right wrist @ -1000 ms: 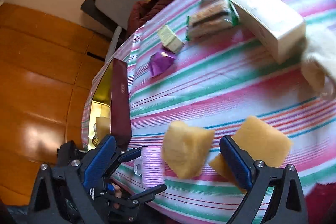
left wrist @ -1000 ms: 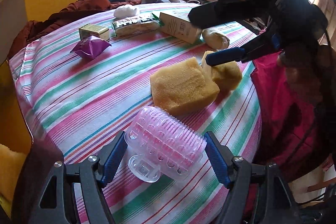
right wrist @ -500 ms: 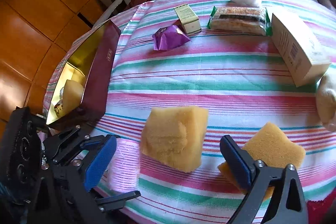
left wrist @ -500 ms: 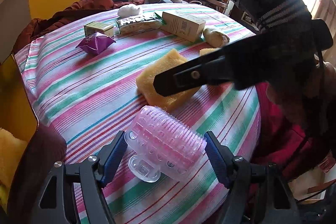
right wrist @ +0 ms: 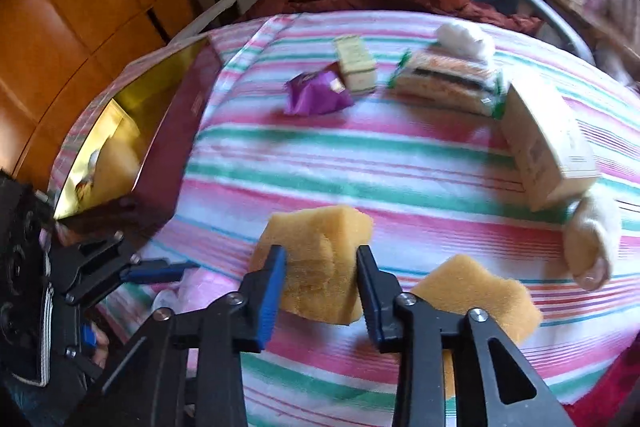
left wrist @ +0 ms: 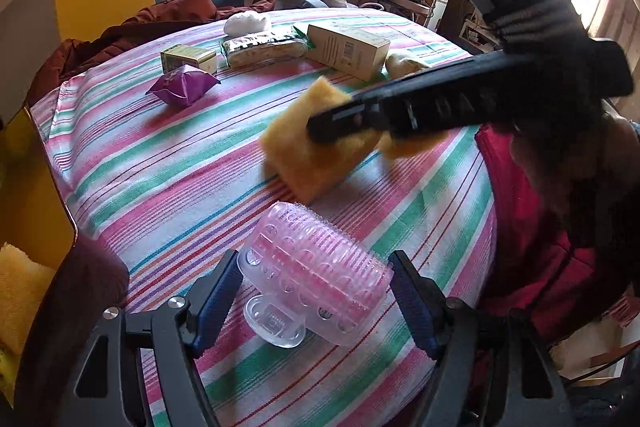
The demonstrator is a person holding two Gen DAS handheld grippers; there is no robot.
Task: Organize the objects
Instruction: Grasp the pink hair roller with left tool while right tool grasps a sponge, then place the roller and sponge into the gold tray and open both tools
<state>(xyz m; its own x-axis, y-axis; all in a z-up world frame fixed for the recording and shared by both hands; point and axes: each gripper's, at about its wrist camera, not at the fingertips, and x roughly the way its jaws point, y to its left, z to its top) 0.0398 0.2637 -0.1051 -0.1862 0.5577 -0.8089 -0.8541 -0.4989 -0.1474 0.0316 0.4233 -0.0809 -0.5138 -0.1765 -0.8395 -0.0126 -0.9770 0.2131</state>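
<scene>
My right gripper is shut on a yellow sponge, squeezing its near end; in the left wrist view the same sponge lies under the right gripper's black body. A second yellow sponge lies just right of it. My left gripper has its blue pads on both sides of a clear pink brush resting on the striped tablecloth. A maroon box with a gold inside stands at the table's left and holds another yellow sponge.
Farther back lie a purple packet, a small green box, a wrapped snack pack, a white carton, a white wad and a cream soft item. A brown jacket and a chair lie beyond.
My right gripper has swung over the nearer sponge and closed its pads on it. The left gripper stays around the pink brush.
</scene>
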